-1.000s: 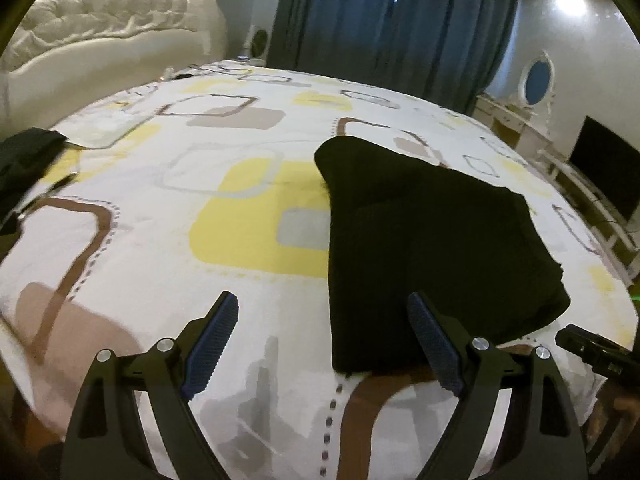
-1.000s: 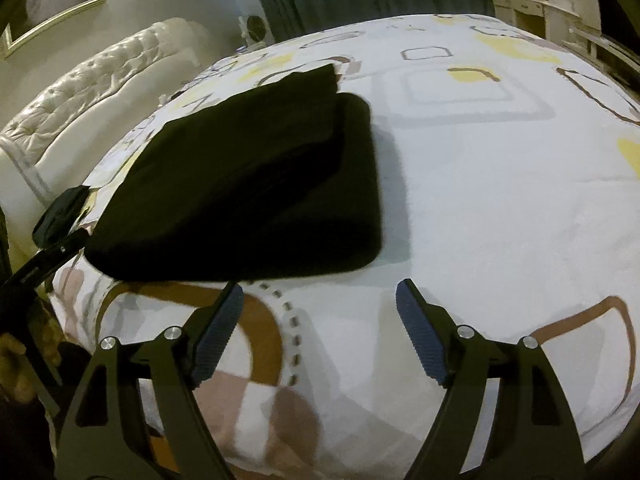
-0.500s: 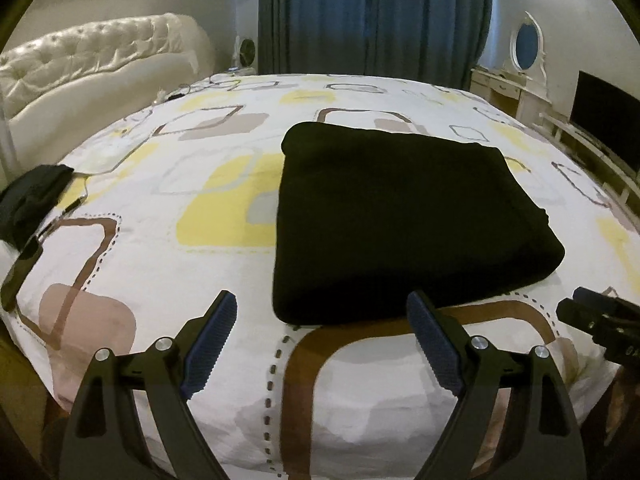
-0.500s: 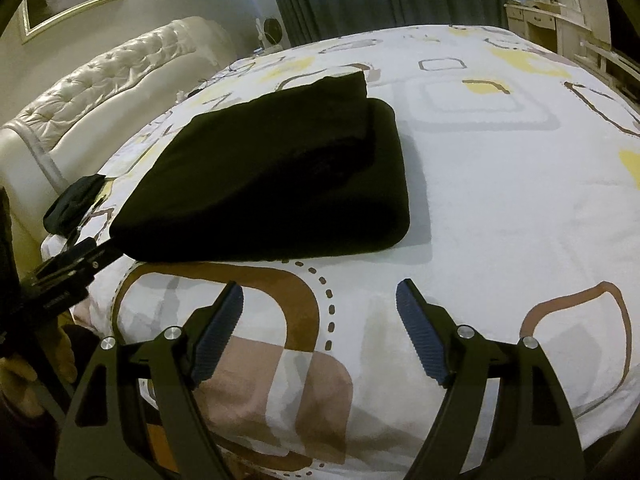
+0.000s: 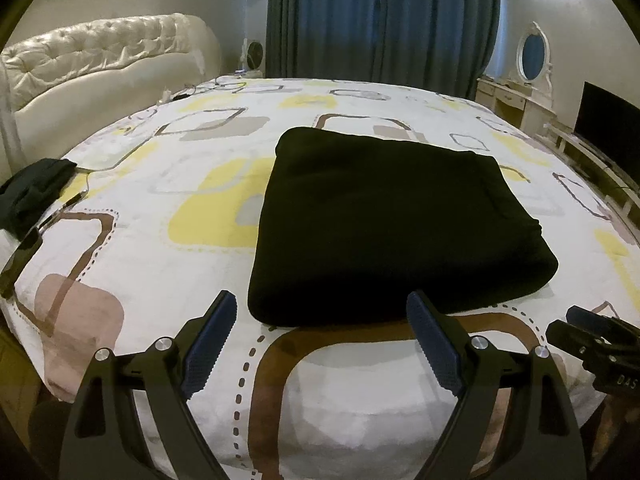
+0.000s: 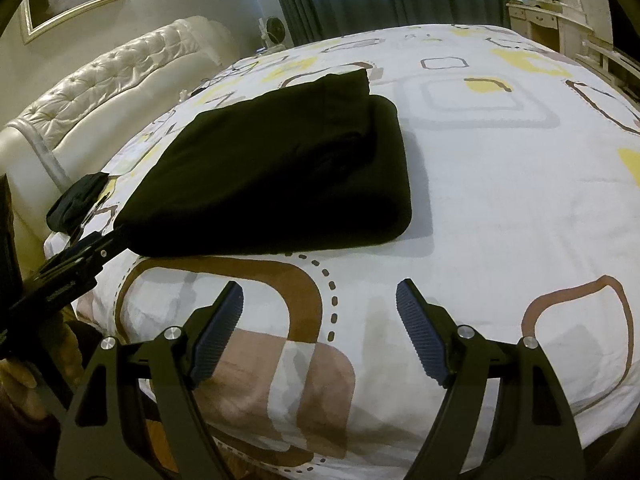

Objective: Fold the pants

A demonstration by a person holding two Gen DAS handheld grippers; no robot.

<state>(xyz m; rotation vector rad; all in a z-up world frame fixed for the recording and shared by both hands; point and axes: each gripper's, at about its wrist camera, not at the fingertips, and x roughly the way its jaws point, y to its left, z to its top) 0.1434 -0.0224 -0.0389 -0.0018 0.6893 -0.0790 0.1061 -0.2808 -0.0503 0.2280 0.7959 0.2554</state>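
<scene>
The black pants (image 5: 396, 224) lie as a compact folded rectangle on the patterned bedspread (image 5: 132, 216), so folding looks finished, with left gripper (image 5: 320, 344) and right gripper (image 6: 318, 330) both wide apart and empty

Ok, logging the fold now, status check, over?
Left claw open, empty. Right claw open, empty. Black pants folded in a flat stack on the bed. Nothing in the way.
</scene>
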